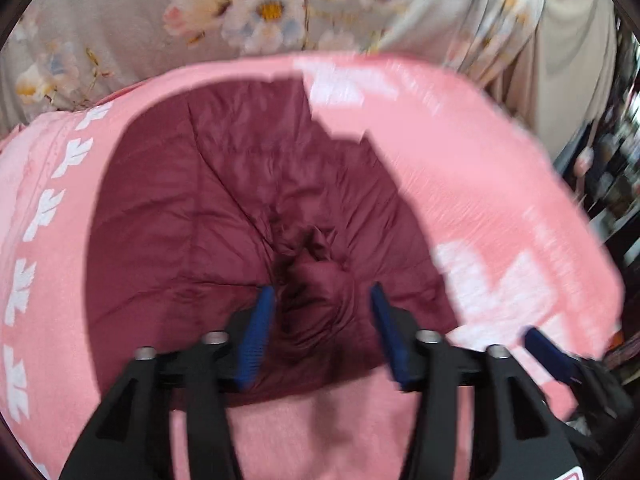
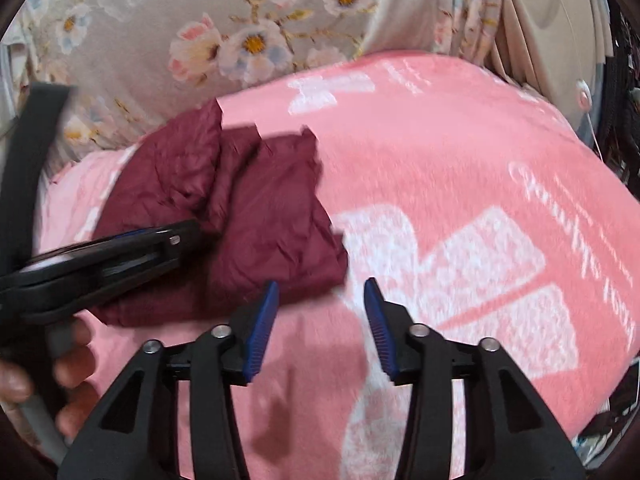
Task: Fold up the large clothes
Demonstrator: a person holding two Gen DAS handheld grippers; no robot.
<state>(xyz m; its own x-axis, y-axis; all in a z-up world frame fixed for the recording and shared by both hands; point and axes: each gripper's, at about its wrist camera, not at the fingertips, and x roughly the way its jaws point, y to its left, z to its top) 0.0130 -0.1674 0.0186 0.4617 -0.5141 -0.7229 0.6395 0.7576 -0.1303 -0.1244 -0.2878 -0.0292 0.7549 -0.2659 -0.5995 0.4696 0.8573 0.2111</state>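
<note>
A maroon quilted garment [image 1: 224, 208] lies folded on a pink blanket [image 1: 460, 168]. My left gripper [image 1: 322, 292] is open, its blue pads on either side of a bunched lump of the garment's near edge. In the right wrist view the garment [image 2: 264, 208] lies left of centre. My right gripper [image 2: 322, 288] is open and empty, just past the garment's near right corner over the pink blanket [image 2: 460, 160]. The left gripper [image 2: 176, 240] shows at the left, over the garment. A blue pad of the right gripper [image 1: 548, 354] shows at the lower right of the left wrist view.
The pink blanket has white leaf shapes and lettering. A grey floral sheet [image 2: 160, 20] lies beyond it. Beige cloth [image 1: 572, 40] hangs at the far right, with dark clutter [image 1: 612, 168] past the blanket's right edge. A hand [image 2: 68, 364] holds the left gripper.
</note>
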